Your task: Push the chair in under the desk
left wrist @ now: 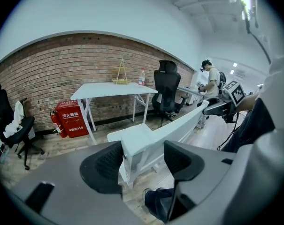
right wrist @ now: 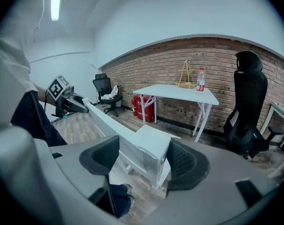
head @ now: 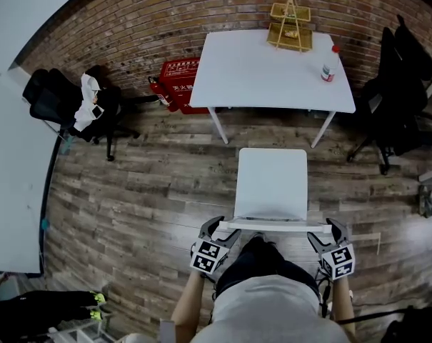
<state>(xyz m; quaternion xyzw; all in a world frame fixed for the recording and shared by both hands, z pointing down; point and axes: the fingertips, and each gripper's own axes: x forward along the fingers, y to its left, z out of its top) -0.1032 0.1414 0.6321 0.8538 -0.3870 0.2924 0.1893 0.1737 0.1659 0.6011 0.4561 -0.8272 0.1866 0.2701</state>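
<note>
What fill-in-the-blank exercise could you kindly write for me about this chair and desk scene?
1. The left gripper and the right gripper are each shut on the ____ of the white chair.
2. The white chair's seat is not yet ____ the desk.
3. On the desk stand a wooden rack and a ____ with a red cap.
4. The wall behind the desk is built of ____.
Missing words: backrest; under; bottle; brick.

The red rectangular box [left wrist: 72, 118] on the floor, left of the white surface [left wrist: 109, 89], bears white characters "灭火器箱" and the number "119". Nothing else is legible.
</note>
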